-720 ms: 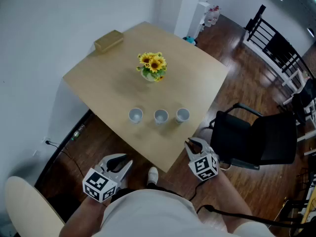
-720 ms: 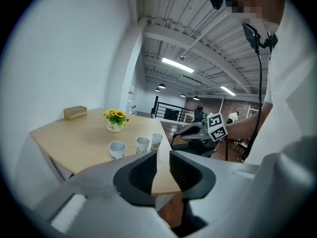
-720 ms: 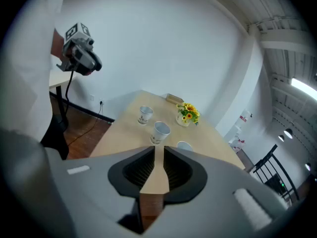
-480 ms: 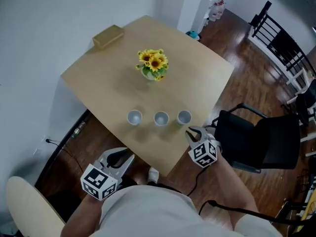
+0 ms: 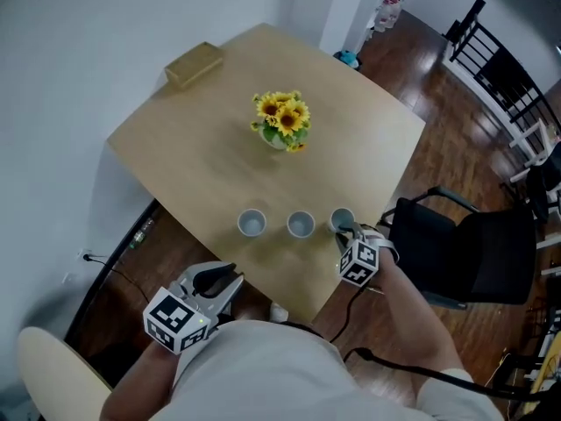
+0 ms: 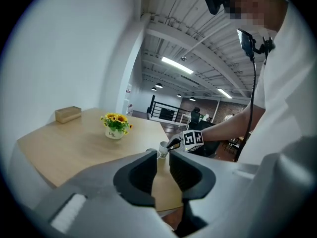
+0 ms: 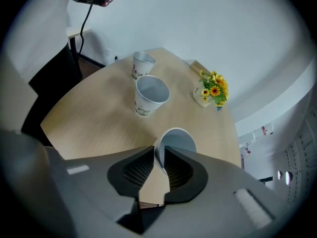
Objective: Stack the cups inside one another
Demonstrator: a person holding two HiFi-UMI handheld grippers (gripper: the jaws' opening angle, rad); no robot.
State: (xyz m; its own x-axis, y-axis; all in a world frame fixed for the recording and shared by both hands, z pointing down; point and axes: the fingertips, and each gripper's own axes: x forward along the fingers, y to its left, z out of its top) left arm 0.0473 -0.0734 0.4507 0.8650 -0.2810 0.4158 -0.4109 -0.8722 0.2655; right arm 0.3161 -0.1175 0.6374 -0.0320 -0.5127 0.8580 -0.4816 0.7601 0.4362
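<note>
Three pale blue cups stand in a row near the table's (image 5: 193, 152) front edge: left cup (image 5: 252, 223), middle cup (image 5: 301, 224), right cup (image 5: 340, 218). My right gripper (image 5: 345, 232) is at the right cup. In the right gripper view the near wall of that cup (image 7: 179, 139) runs between the jaws, which are shut on it (image 7: 159, 162). The middle cup (image 7: 151, 95) and left cup (image 7: 142, 64) stand beyond. My left gripper (image 5: 226, 281) hangs below the table's edge, shut (image 6: 162, 165), nothing in it.
A vase of sunflowers (image 5: 284, 121) stands mid-table and a tan box (image 5: 194, 65) lies at the far corner. A black office chair (image 5: 456, 253) is close on the right. A cream chair back (image 5: 53, 367) is at lower left.
My right gripper has moved up from below the table edge to the right cup and its jaws now straddle the rim. The left gripper stayed low.
</note>
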